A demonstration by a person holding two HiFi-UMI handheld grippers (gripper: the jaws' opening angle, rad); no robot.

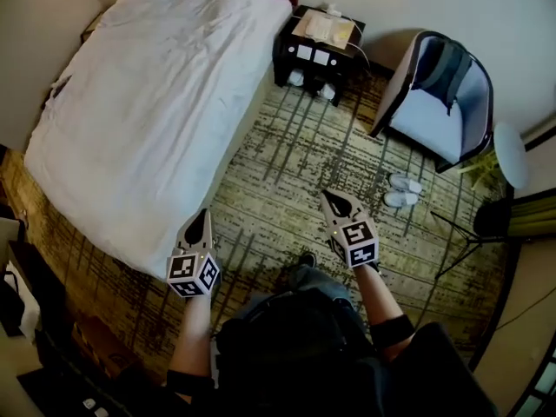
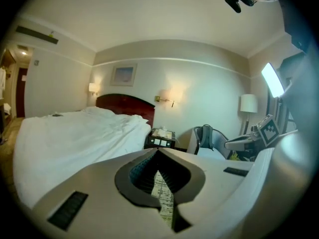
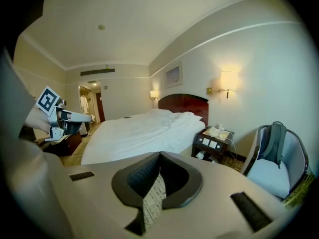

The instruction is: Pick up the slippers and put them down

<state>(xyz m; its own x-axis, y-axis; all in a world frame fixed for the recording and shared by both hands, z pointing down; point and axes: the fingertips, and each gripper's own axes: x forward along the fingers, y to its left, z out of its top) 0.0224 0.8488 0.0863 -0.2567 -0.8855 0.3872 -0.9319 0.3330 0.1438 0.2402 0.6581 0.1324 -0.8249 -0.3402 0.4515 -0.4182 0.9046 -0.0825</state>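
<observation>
Shut tip to tip, gripping nothing: left gripper [image 1: 204, 214] and right gripper [image 1: 328, 196], both held above the carpet [image 1: 287, 159], well apart from each other. Just beyond the right gripper, flat on the carpet, the slippers [image 1: 404, 191], side by side, near the chair [image 1: 434, 111] with a backpack [image 1: 443, 63] on it. Beside the left gripper, the bed [image 1: 156, 102]; between bed and chair, a nightstand [image 1: 317, 46].

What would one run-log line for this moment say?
left gripper: shut, empty | right gripper: shut, empty | slippers: on carpet near armchair, untouched | stage: pickup not begun
</observation>
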